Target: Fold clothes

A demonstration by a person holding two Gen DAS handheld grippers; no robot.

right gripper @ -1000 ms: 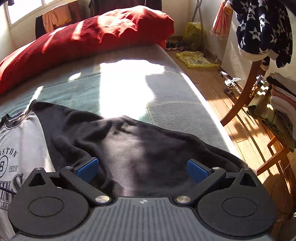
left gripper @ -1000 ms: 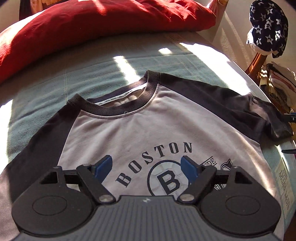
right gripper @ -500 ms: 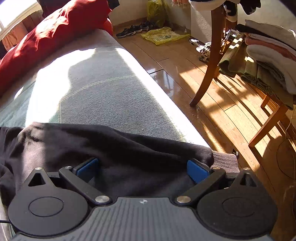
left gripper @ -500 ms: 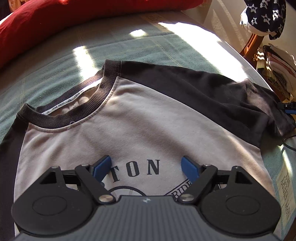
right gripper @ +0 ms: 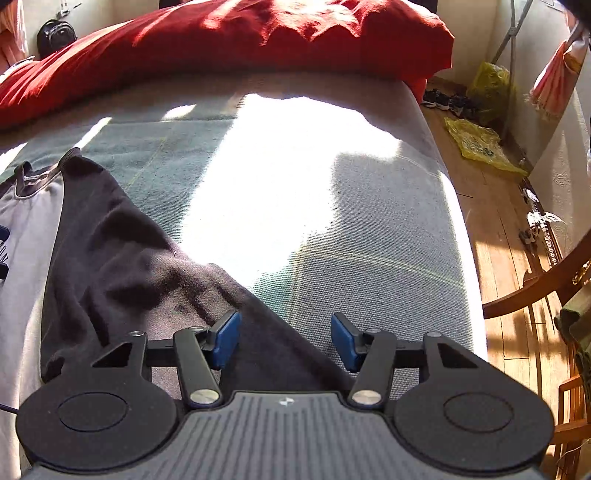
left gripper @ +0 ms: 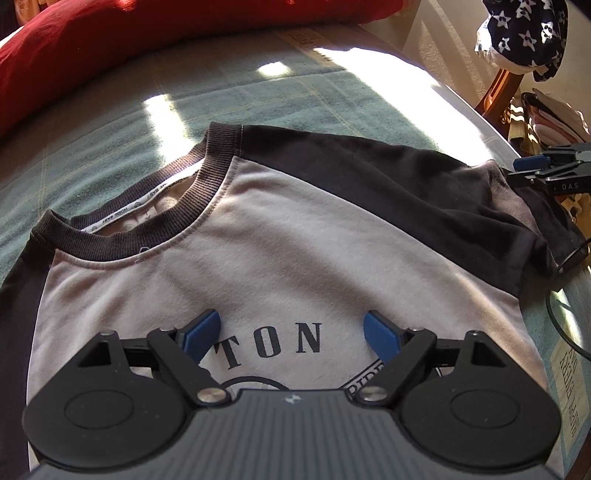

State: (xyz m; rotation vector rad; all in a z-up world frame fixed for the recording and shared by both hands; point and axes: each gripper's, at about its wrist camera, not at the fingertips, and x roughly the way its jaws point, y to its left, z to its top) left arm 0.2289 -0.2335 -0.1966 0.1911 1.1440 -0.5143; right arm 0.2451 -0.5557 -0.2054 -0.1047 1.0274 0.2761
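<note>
A grey sweatshirt [left gripper: 288,236] with black sleeves and a "BOSTON" print lies face up on the bed. My left gripper [left gripper: 291,332] is open and empty, hovering over the chest print below the dark ribbed collar [left gripper: 218,147]. My right gripper [right gripper: 284,338] is open with its jaws partly narrowed, above the end of the black right sleeve [right gripper: 147,280], which passes between and under its fingers. It also shows at the right edge of the left wrist view [left gripper: 546,170]. The sweatshirt's grey body [right gripper: 26,236] shows at the left of the right wrist view.
The bed has a grey-green cover [right gripper: 369,229] and a red duvet [right gripper: 229,40] along its far side. Its right edge [right gripper: 469,258] drops to a wooden floor [right gripper: 495,229]. A wooden chair [right gripper: 535,291] with stacked clothes stands there. A star-patterned garment [left gripper: 524,33] hangs nearby.
My right gripper swung back to face the bed and its jaws narrowed, now over the sleeve end. My left gripper shifted slightly over the chest print.
</note>
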